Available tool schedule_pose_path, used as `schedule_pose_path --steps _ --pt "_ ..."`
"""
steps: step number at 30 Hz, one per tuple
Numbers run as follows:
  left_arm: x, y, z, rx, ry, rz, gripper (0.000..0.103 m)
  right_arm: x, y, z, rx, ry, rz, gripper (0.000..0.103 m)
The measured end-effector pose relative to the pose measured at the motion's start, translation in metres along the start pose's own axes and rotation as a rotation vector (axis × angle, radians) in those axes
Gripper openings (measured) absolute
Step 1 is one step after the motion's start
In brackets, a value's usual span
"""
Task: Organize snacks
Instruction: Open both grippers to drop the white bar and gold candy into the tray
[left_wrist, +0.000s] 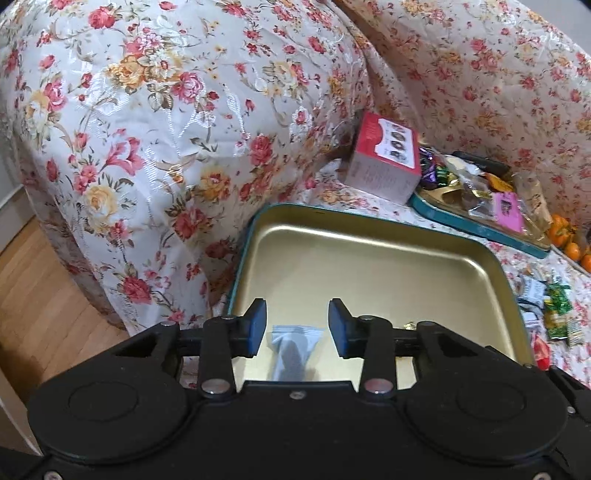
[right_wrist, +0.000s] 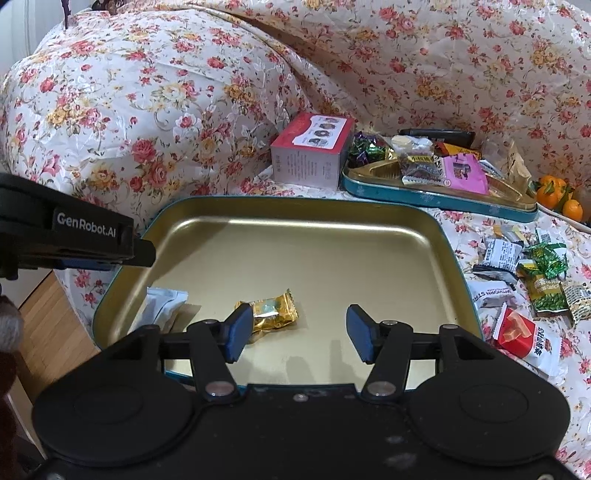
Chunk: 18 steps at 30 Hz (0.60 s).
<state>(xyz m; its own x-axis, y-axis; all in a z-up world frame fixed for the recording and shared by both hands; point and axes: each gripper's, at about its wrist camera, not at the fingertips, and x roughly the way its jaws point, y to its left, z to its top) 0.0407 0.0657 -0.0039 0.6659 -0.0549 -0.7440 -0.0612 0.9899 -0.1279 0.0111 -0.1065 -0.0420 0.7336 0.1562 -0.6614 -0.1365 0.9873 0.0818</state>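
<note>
A gold tin tray with a teal rim lies on the flowered sofa seat. A pale blue-white snack packet lies in its near left corner. My left gripper is open and empty, just above that packet. A gold-wrapped candy lies in the tray beside my right gripper's left finger. My right gripper is open and empty over the tray's near edge. Loose snack packets lie on the seat right of the tray.
A second teal tin heaped with wrapped snacks sits behind, with a pink-red box to its left. Oranges lie at the far right. The sofa arm rises left of the tray; wood floor lies below.
</note>
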Motion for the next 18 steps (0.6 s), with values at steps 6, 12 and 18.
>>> schedule_pose_path --steps 6,12,18 --pt "-0.007 -0.002 -0.001 0.011 -0.014 -0.016 0.047 -0.003 -0.001 0.0 0.007 -0.022 -0.015 0.06" --pt "-0.009 -0.008 -0.001 0.026 -0.027 -0.016 0.047 -0.007 -0.001 -0.001 0.007 -0.06 -0.035 0.066" --pt "-0.011 -0.006 -0.003 0.009 -0.059 -0.005 0.047 -0.015 -0.004 -0.003 0.019 -0.135 -0.068 0.076"
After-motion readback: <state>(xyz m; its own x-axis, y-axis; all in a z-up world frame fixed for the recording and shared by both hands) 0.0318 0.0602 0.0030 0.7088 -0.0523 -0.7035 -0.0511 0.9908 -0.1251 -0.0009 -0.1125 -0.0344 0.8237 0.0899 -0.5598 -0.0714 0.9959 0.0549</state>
